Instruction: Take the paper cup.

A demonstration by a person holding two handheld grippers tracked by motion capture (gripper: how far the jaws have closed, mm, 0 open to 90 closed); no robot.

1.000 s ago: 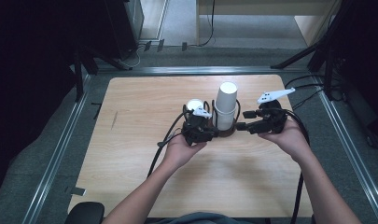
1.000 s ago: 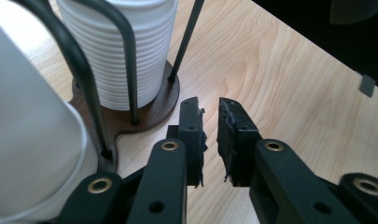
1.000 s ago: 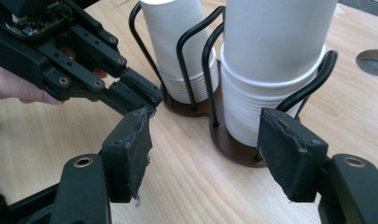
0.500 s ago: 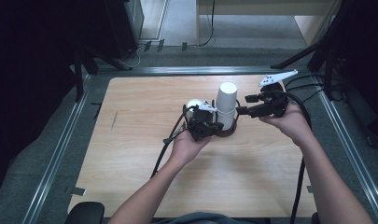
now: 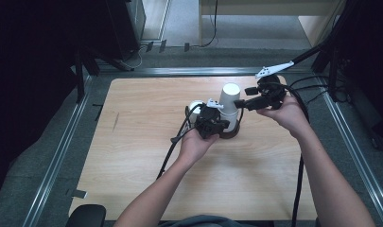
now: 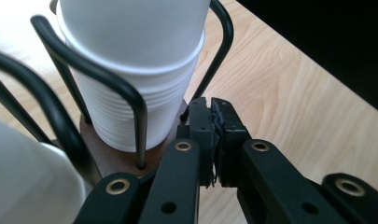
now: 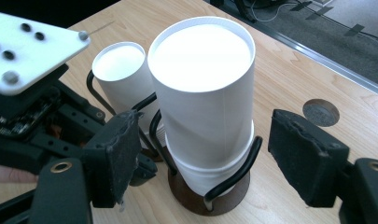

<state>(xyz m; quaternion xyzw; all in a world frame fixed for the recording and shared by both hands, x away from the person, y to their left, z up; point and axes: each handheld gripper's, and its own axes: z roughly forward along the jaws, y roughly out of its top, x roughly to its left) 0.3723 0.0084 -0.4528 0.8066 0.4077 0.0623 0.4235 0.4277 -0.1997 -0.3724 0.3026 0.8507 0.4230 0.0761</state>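
Two white paper cups (image 7: 203, 107), mouth down and one sleeved over the other, are standing as the item in hand. The upper one is showing its flat bottom to the right gripper view, and the lower one's ribbed wall is showing in the left gripper view.

- Location: the pair is sitting inside a black wire holder (image 7: 233, 172) on a round brown base (image 7: 182, 189), near the middle of the table (image 5: 142, 156).
- Condition: the walls are looking clean and undented. The upper cup is leaning very slightly on the lower, but not badly.
- Progress: I am judging the stacking step as done, since the upper cup is resting on the stack by itself. What is left is for me to back off and fetch any further cup.
- Right gripper (image 7: 206, 140): its fingers (image 7: 119, 154) have just been opening. They are now standing wide on either side of the upper cup, with the cup between them and neither pad touching it.
- Left gripper (image 6: 212, 112): its fingers are pressing pad to pad, closed. They are lying low just beside the base and a wire foot, and I am seeing nothing between them.
- Adjacent: a second white cup (image 7: 119, 74), also mouth down, is standing just behind the holder within another wire loop.
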